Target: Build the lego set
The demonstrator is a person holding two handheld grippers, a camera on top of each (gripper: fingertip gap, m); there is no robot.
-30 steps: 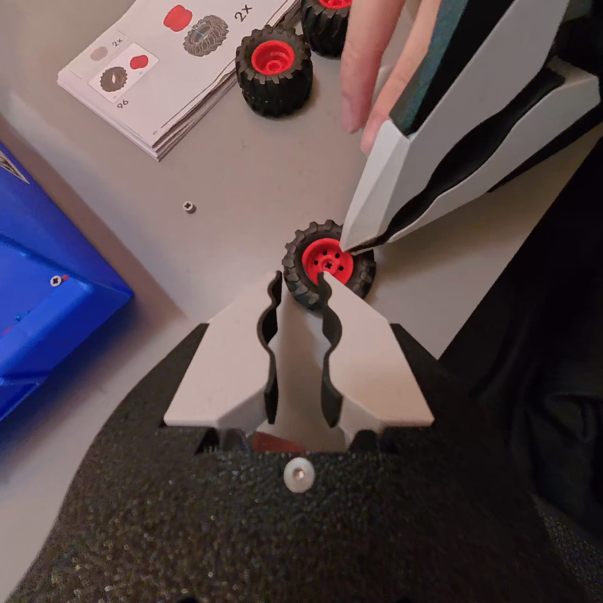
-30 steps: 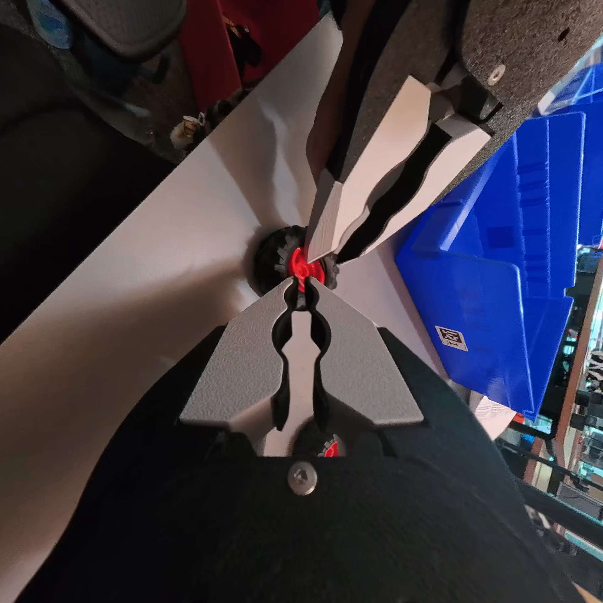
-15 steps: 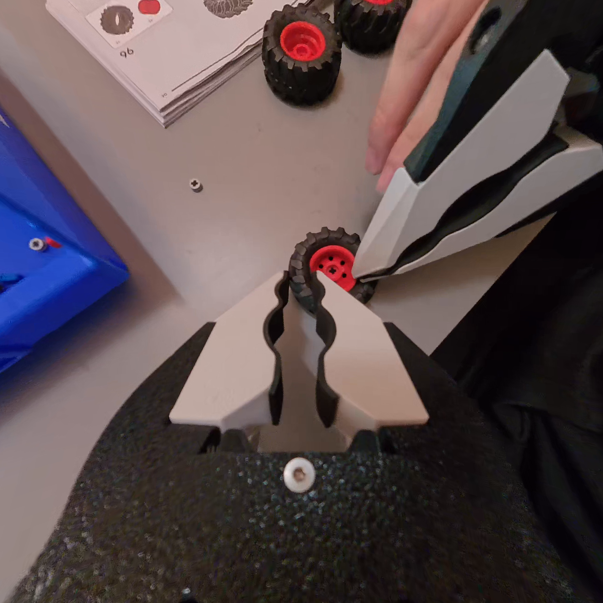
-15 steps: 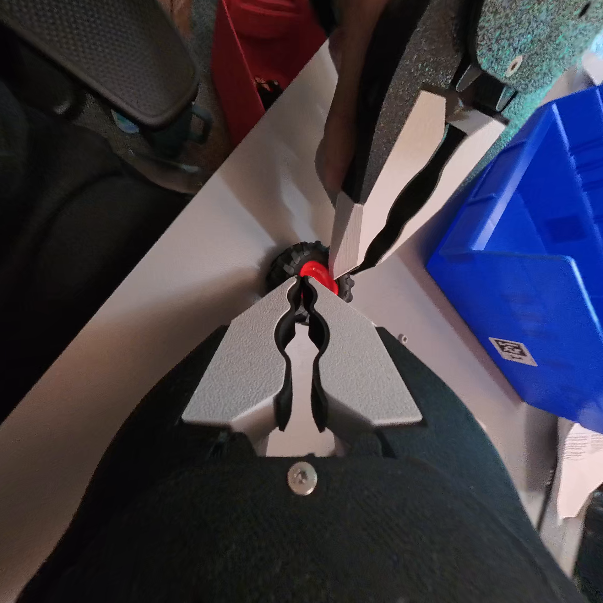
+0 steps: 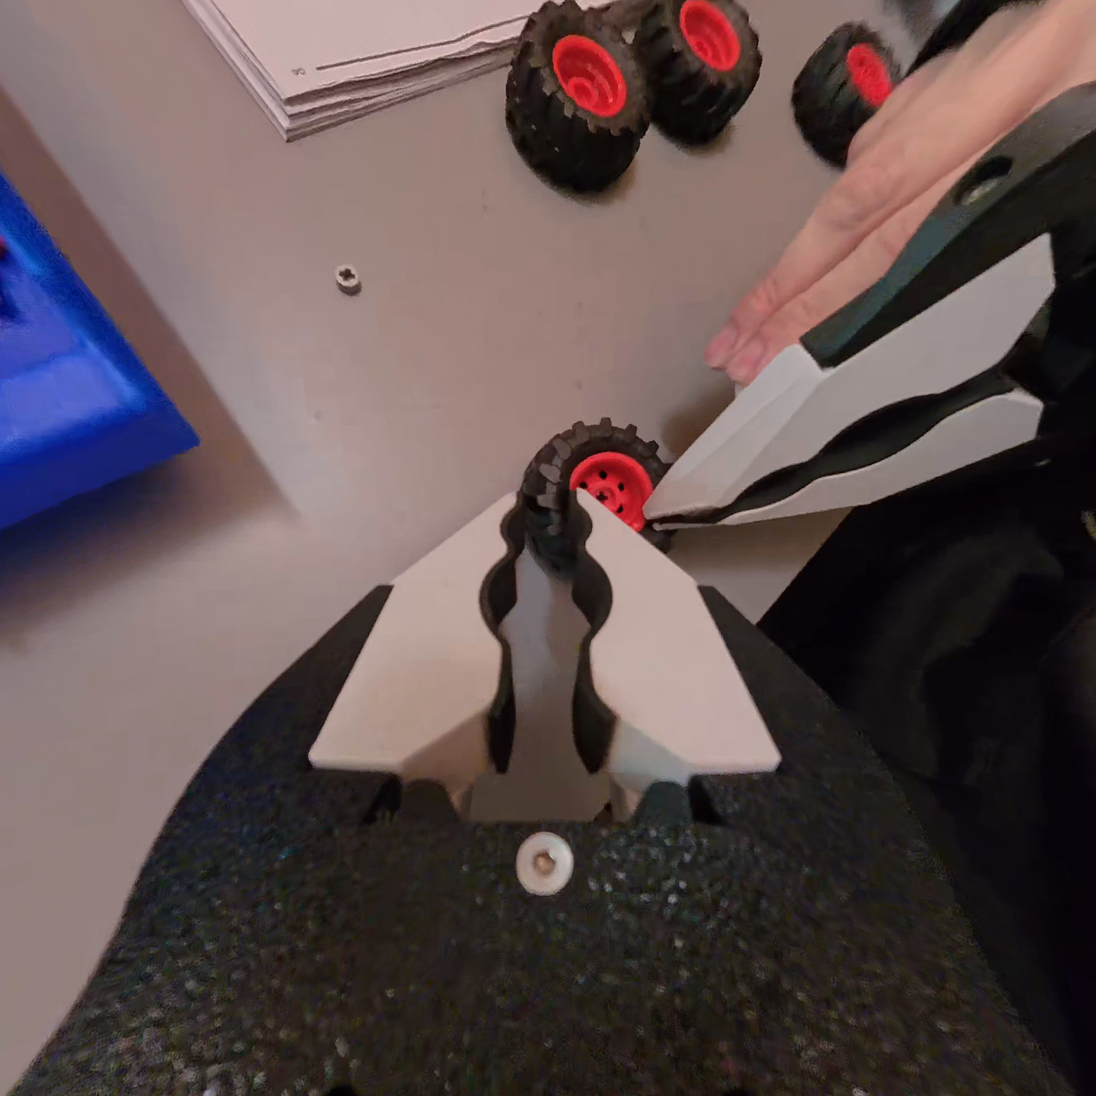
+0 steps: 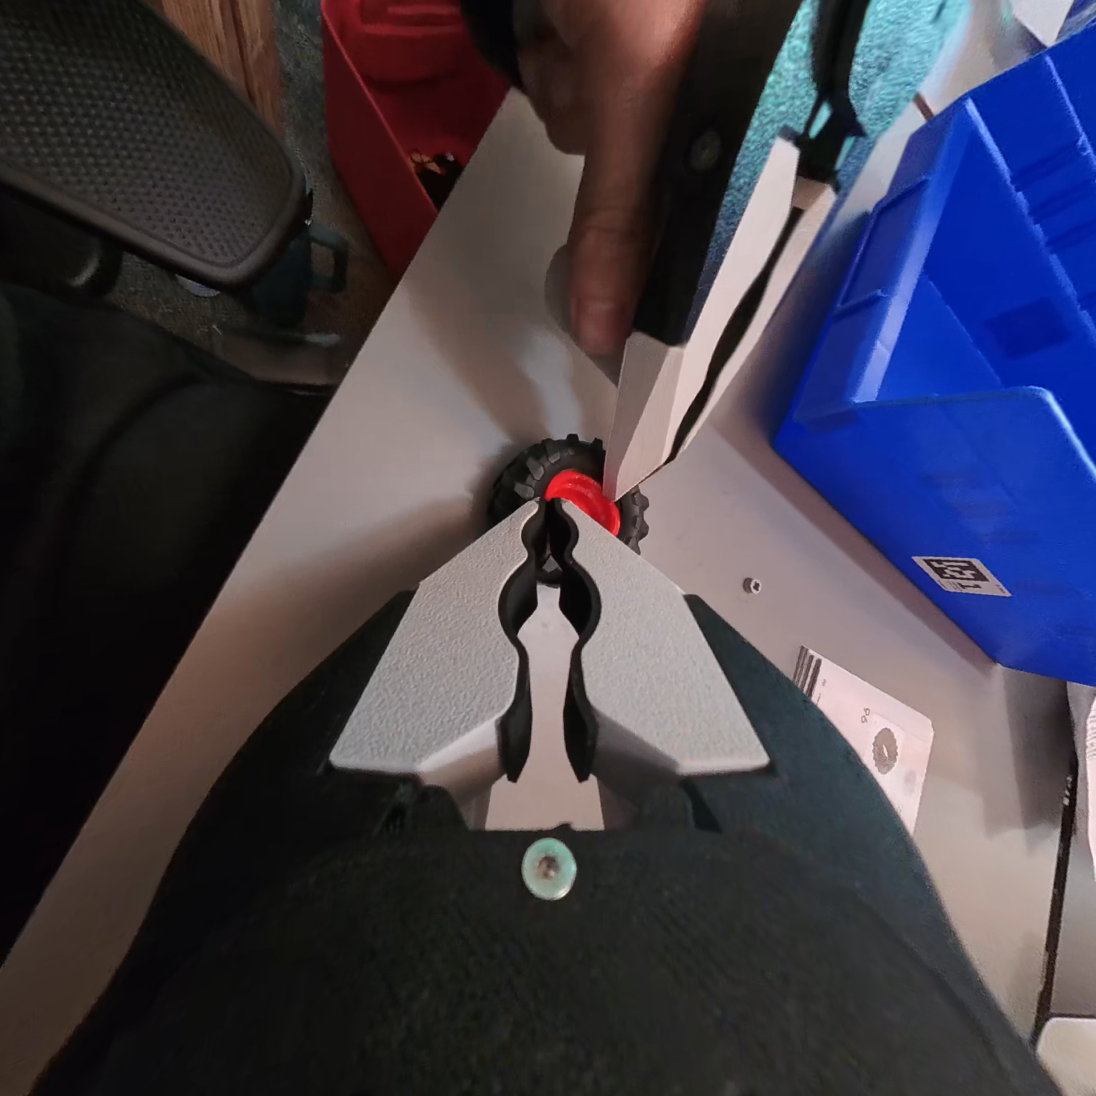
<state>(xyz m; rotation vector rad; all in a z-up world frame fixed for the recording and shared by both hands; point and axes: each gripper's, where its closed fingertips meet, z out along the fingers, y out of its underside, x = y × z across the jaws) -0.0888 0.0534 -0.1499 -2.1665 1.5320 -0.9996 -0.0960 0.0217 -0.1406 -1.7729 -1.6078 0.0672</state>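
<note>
A small wheel with a black tyre and a red rim stands tilted on the grey table near its front edge. My left gripper is shut on the tyre wall, which sits between its tips. My right gripper comes in from the right, shut, with its tips on the rim's edge. In the right wrist view my right gripper pinches the red rim, and the left gripper reaches down onto the tyre from above.
Three finished wheels stand at the back beside an instruction booklet. A tiny grey piece lies loose. A blue bin is at the left. A hand holds the right gripper. The table edge runs close by. Both grippers' tips are close together, under 4 cm apart. My left gripper's tips are some 9 cm from the tiny grey piece.
The wheel went from lying flat to tilted up on its edge. My left fingers now have the tyre wall between them. The right gripper slid to the rim's edge.
</note>
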